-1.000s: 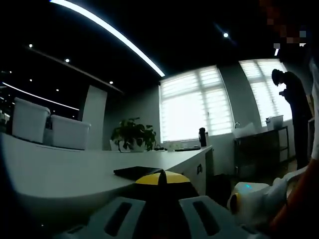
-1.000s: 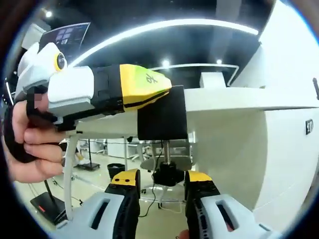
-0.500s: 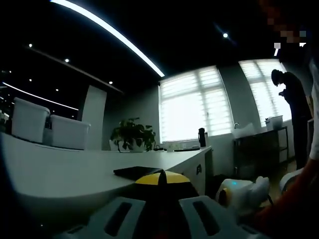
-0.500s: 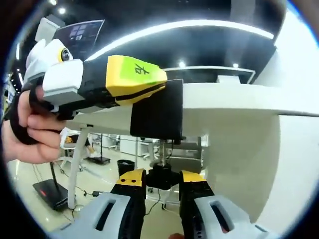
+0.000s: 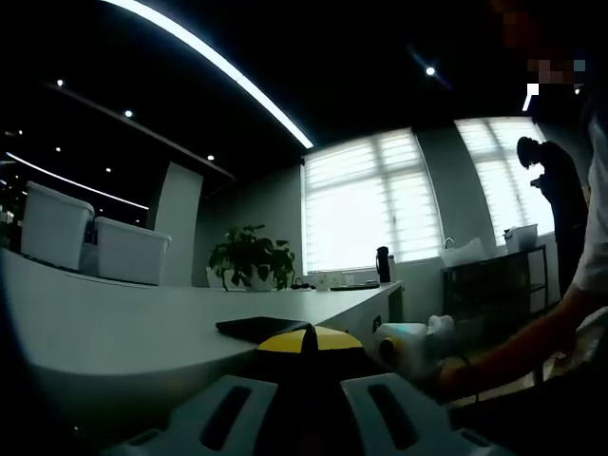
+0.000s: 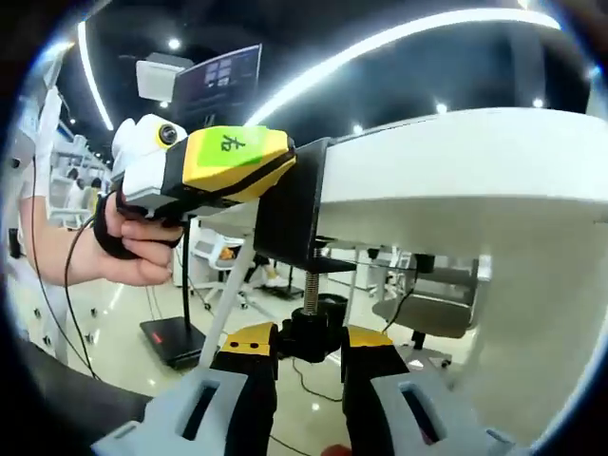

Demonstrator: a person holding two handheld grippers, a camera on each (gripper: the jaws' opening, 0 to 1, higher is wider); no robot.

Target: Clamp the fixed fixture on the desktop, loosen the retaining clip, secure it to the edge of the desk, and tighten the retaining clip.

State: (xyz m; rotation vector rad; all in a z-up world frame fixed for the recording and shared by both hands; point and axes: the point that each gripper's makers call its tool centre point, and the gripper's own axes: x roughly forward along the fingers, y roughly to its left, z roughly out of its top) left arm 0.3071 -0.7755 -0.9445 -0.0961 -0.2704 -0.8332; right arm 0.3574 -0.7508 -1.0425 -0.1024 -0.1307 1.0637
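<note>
The black fixture [image 6: 293, 220] sits over the edge of the white desk [image 6: 446, 161], its screw [image 6: 311, 296] pointing straight down (long axis upright). The right gripper [image 6: 309, 347] is clamped on the screw's knob [image 6: 311, 334]; the left gripper [image 6: 275, 169] pinches the fixture's upper side.

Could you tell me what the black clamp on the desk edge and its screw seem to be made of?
The clamp bracket looks like matte black painted metal: flat, thin and sharp-edged. Its screw appears to be bare steel, grey with visible threads. The knob between the right claw tips looks like black plastic, though that is uncertain.
</note>
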